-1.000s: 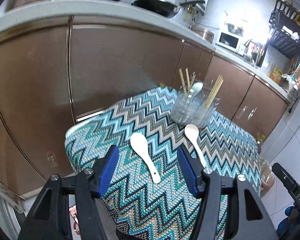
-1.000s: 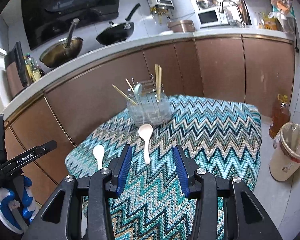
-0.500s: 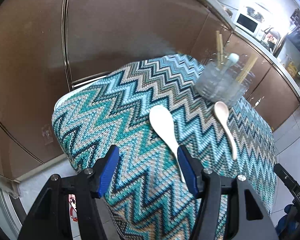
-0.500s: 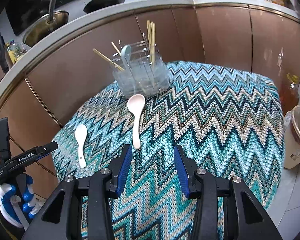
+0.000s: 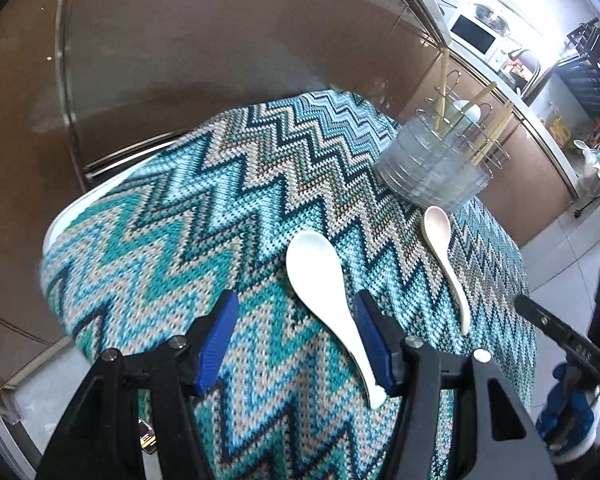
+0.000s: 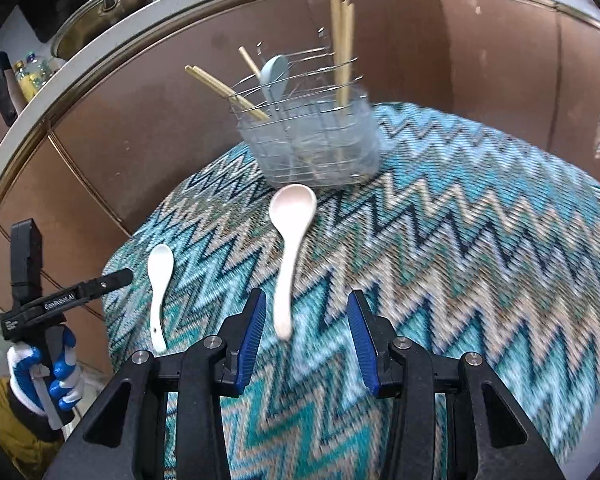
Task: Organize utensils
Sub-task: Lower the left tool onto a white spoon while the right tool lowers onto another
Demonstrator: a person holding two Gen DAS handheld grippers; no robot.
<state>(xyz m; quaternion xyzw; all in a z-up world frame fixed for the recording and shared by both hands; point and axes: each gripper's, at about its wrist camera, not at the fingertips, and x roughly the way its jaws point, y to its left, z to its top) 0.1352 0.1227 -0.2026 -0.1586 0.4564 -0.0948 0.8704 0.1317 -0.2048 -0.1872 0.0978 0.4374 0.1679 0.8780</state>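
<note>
A white spoon lies on the zigzag tablecloth, and its handle runs back between the fingers of my left gripper, close to the right finger. That gripper is open and the pads do not press on the spoon. A cream spoon lies in front of the clear utensil holder. Its handle tip reaches between the fingers of my right gripper, which is open and holds nothing. The holder has chopsticks and a pale blue spoon in it. In the right wrist view the white spoon lies to the left.
Brown cabinet doors stand close behind the small table. A gloved hand holds the left gripper at the table's left edge. The cloth's near left edge drops off to the floor. A countertop with a pot runs above the cabinets.
Both grippers have come down and forward toward the table. The white spoon's handle now lies between the left fingers and the cream spoon's handle tip between the right ones. The spoons have not moved.
</note>
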